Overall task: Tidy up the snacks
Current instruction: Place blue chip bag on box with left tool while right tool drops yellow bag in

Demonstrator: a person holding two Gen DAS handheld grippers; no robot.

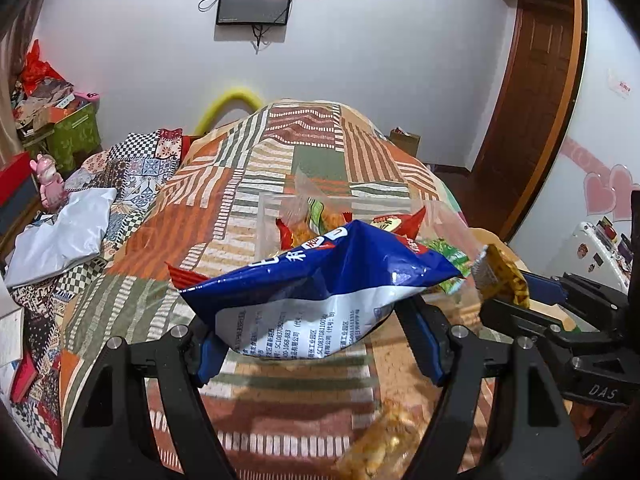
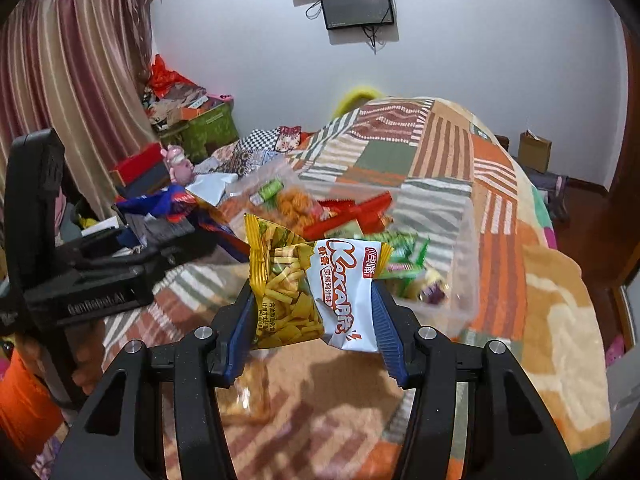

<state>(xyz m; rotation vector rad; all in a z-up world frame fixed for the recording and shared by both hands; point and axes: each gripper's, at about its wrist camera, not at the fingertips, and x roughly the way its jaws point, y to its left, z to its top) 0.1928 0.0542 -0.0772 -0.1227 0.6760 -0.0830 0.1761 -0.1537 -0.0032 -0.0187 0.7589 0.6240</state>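
My left gripper (image 1: 316,344) is shut on a blue and white snack bag (image 1: 320,288) and holds it above the bed, just short of a clear plastic box (image 1: 272,216) with several snack packets in it. My right gripper (image 2: 314,328) is shut on a yellow and white Kaka snack bag (image 2: 312,292), held up in front of the same clear box (image 2: 460,264). The right gripper and its yellow bag (image 1: 500,276) show at the right of the left wrist view. The left gripper with the blue bag (image 2: 160,204) shows at the left of the right wrist view.
The box stands on a bed with a patchwork blanket (image 1: 248,168). A loose clear packet of yellow snacks (image 1: 384,440) lies on the blanket below the grippers. A white plastic bag (image 1: 60,236) and clutter lie left of the bed. A wooden door (image 1: 536,92) stands at the right.
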